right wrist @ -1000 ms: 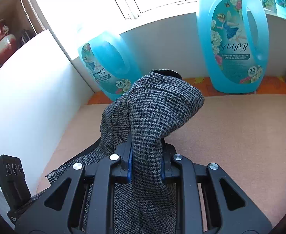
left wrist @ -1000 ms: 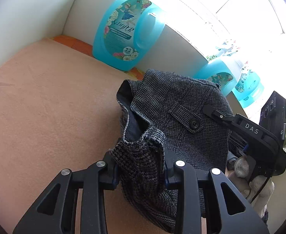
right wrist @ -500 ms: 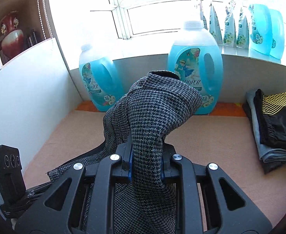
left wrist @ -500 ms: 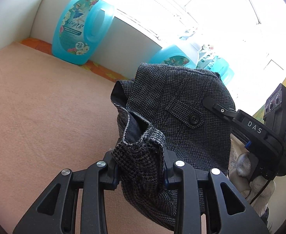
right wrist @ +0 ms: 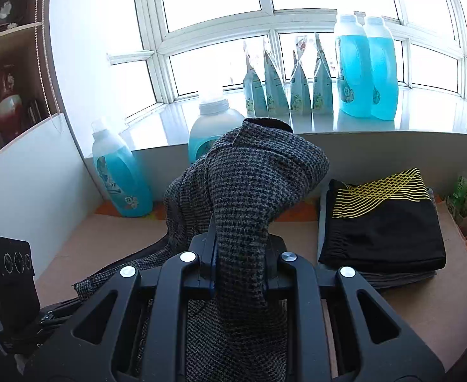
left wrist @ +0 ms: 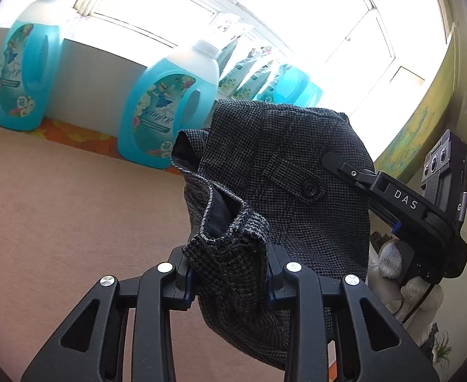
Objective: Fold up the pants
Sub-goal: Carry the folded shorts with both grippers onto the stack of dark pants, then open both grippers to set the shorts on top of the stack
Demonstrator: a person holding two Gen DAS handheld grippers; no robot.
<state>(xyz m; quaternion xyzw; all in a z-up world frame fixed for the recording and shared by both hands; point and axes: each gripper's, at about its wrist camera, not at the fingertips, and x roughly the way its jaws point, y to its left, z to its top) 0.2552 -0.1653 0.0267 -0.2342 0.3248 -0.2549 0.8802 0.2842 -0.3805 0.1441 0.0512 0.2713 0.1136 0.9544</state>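
Grey houndstooth pants (left wrist: 290, 172) hang bunched between both grippers, lifted above the tan table (left wrist: 58, 222). My left gripper (left wrist: 230, 273) is shut on a fold of the waistband, near a buttoned tab. My right gripper (right wrist: 239, 254) is shut on another part of the pants (right wrist: 255, 175), which drape over its fingers and trail down to the left. The right gripper also shows in the left wrist view (left wrist: 408, 210), held by a gloved hand, its tip against the cloth.
Blue detergent jugs (left wrist: 166, 114) stand along the back wall and on the windowsill (right wrist: 364, 67). A stack of folded clothes, black with yellow lines on top (right wrist: 383, 219), lies at the right of the table. A shelf with a red vase (right wrist: 5, 108) is at left.
Both grippers have risen and tilted up with the pants, so the window and sill now fill the upper views. The folded stack has come further into the right wrist view.
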